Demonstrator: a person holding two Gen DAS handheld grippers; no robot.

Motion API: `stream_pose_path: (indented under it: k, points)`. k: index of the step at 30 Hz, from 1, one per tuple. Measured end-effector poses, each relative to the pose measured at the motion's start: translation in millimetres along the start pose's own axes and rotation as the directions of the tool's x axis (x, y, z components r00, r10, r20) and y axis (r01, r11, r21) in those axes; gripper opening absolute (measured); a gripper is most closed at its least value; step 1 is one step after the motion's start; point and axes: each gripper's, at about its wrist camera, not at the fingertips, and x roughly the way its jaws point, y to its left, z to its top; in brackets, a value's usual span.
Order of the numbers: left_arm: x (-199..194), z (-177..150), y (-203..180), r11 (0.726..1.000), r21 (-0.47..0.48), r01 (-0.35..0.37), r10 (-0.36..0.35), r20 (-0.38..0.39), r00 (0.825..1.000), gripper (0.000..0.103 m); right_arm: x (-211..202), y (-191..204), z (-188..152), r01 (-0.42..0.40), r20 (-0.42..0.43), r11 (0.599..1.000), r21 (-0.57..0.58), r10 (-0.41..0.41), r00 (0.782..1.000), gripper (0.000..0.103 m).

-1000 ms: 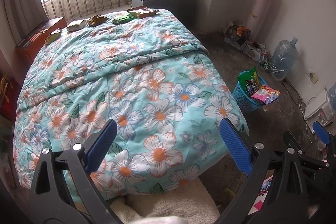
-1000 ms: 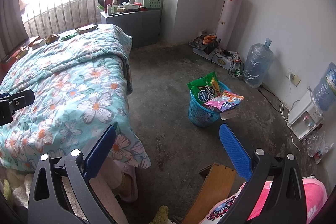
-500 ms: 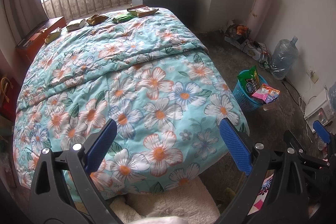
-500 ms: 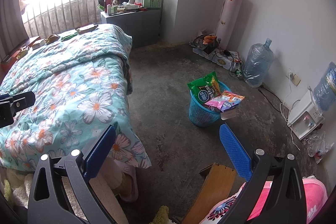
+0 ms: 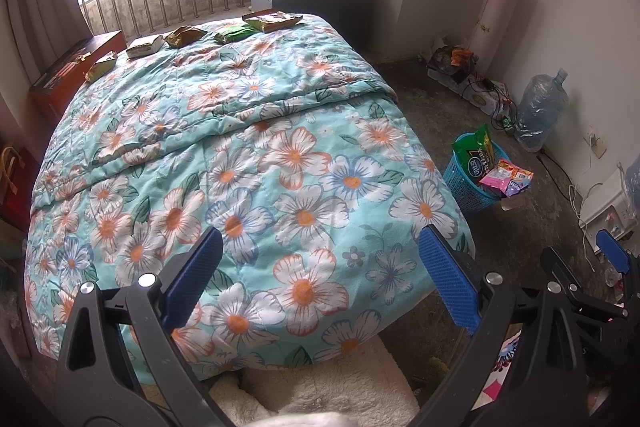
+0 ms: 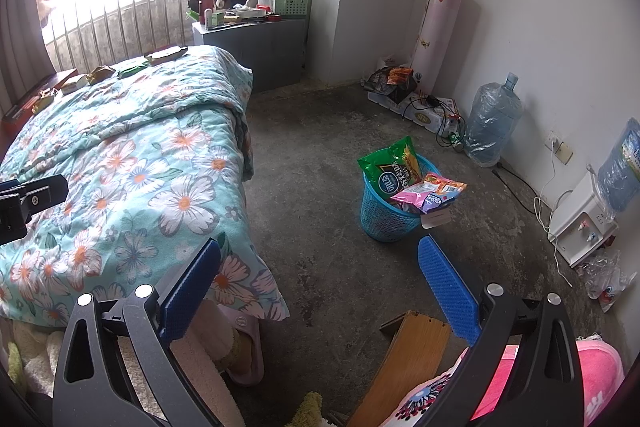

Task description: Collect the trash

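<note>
Tools (image 5: 320, 279) (image 6: 320, 279) agape; only right view shows slipper (image 6: 244, 343).

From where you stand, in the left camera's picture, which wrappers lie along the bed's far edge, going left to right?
Yellow-green packet → tan packet → brown crumpled packet → green wrapper → large flat packet.

left tool (image 5: 320, 279): no visible shift | right tool (image 6: 318, 277): no visible shift | scene unchanged
</note>
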Motion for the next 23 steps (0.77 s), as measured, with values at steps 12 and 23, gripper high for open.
stream_pose_path:
  k: [12, 23]
  points:
    - [0.2, -0.5, -0.3, 1.0, -0.003, 0.0, 0.0, -0.002, 1.0, 0.094, 1.3, 4.0, 1.6, -0.001, -0.001, 1.0, 0.0, 0.001, 1.0, 0.096]
    - [0.0, -1.3, -0.7, 1.0, -0.002, 0.002, -0.002, -0.004, 1.0, 0.094, 0.9, 6.2, 0.4, -0.004, 0.002, 1.0, 0.001, 0.004, 1.0, 0.096]
